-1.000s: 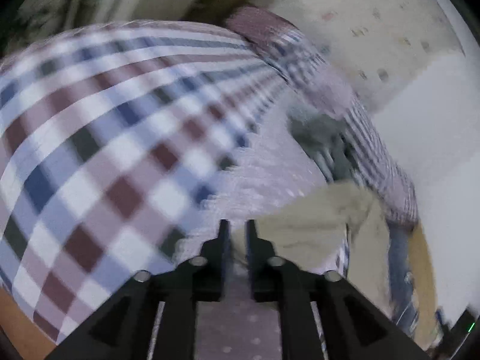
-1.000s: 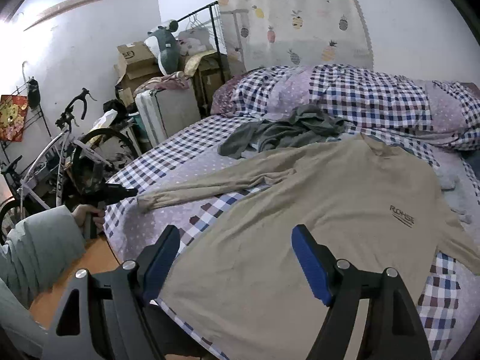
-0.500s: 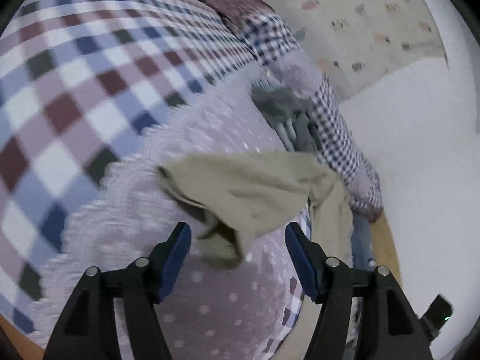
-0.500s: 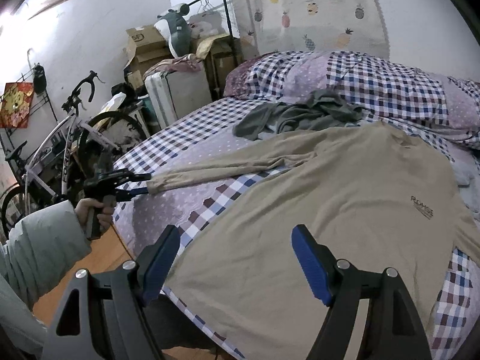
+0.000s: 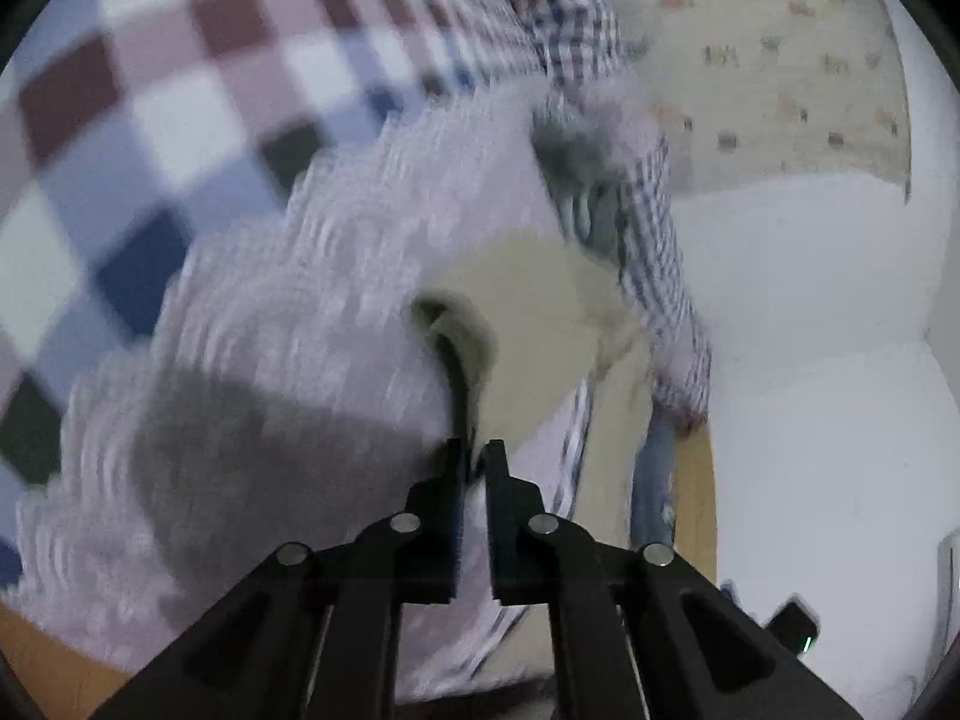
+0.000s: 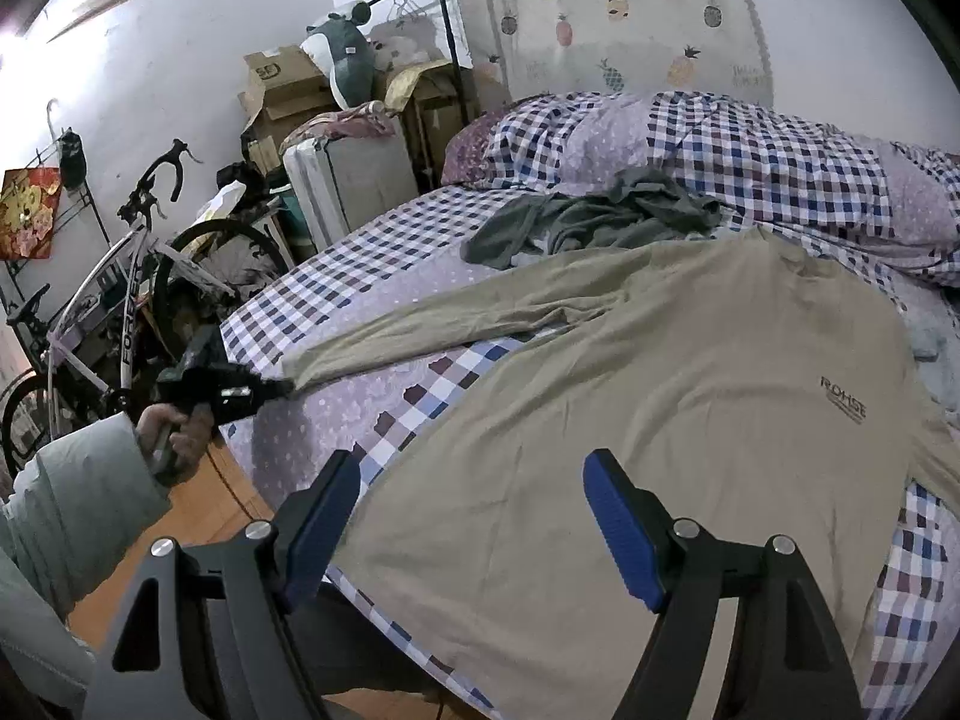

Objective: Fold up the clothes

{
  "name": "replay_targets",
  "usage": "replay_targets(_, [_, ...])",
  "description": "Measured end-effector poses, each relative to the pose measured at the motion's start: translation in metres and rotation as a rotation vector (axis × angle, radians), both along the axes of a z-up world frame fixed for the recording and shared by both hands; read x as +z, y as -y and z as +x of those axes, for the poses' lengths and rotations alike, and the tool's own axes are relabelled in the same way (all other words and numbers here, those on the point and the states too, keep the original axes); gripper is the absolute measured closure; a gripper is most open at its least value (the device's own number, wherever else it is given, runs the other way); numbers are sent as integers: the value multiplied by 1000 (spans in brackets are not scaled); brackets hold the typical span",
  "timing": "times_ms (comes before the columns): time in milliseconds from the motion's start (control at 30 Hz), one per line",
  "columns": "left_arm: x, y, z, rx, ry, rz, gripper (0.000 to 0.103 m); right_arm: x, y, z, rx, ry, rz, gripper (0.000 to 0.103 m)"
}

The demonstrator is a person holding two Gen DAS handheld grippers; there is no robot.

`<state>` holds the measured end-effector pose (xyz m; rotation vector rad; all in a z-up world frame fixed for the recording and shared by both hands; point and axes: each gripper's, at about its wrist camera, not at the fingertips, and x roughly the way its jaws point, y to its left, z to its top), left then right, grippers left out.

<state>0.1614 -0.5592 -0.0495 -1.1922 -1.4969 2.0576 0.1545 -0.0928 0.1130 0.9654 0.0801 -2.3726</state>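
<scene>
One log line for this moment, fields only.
task: fold clothes | left hand-held gripper: shut on sleeve cuff | right hand-held gripper: open above beige shirt hem | shirt: flat on bed

The matte black left gripper [image 5: 474,462] has angular arms with triangular cut-outs and round silver screw heads. The black right gripper [image 6: 471,516] carries ribbed blue pads [image 6: 621,531] on its fingers (same silver screws). The person wears a pale grey-green padded sleeve [image 6: 78,498].

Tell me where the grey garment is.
In the right wrist view, the grey garment lies crumpled on the bed beyond the tan shirt, before the checked pillows.
</scene>
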Motion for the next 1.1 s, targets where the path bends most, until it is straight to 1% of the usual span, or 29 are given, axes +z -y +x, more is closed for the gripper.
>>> replay_targets(33, [0,1,5,-3,-12,-1,68,-1,0,0,1,2,1,22])
replay_targets(67, [1,3,9,5,-26,-1,64,-2,1,-1,1,7,-1,22])
replay_targets(100, [3,9,12,35,-40,1,54,-3,2,-2,2,12,-3,22])
replay_targets(133, [5,16,15,69,-57,0,46,-4,3,-2,2,17,-5,22])
replay_targets(200, [14,29,15,144,-88,-26,39,-8,8,-1,10,25,-4,22])
replay_targets(233, [16,32,9,154,-92,-35,37,-9,10,-1,15,26,-2,22])
replay_targets(400, [20,27,-24,142,-73,-78,37,-11,21,2,32,26,8,22])
replay_targets(433, [21,23,-28,139,-75,-73,39,-11,22,1,33,26,10,22])
replay_targets(467, [22,21,-33,137,-76,-76,43,-12,23,1,35,27,12,22])
replay_targets(533, [26,20,-46,141,-72,-114,88,-12,25,0,35,25,24,22])
replay_targets(567, [29,22,-51,153,-75,-136,90,-12,26,-1,36,26,25,22])
replay_targets(633, [38,36,-57,217,-114,-187,90,-13,27,-2,37,30,26,22])
replay_targets(700, [46,48,-53,284,-189,-183,90,-14,29,-2,40,31,29,22])
replay_targets(733, [48,53,-50,306,-201,-193,88,-16,30,-3,41,33,33,22])
replay_targets(767, [47,58,-48,322,-190,-201,84,-16,31,-3,43,35,34,22])
replay_targets(800, [44,62,-47,331,-172,-205,76,-17,32,-3,44,37,35,22])
replay_targets(833, [40,63,-48,325,-142,-204,66,-18,33,-4,44,37,35,22])
replay_targets(900, [30,65,-45,297,-97,-208,59,-19,34,-4,46,37,35,22])
replay_targets(933, [25,64,-41,276,-86,-210,58,-20,34,-5,46,39,34,22])
replay_targets(967, [21,62,-37,253,-92,-204,58,-21,34,-6,45,41,33,22])
replay_targets(1033, [17,55,-34,221,-117,-192,52,-24,35,-6,49,51,27,22])
replay_targets(1100, [16,49,-31,196,-130,-200,50,-29,39,-7,52,62,29,22])
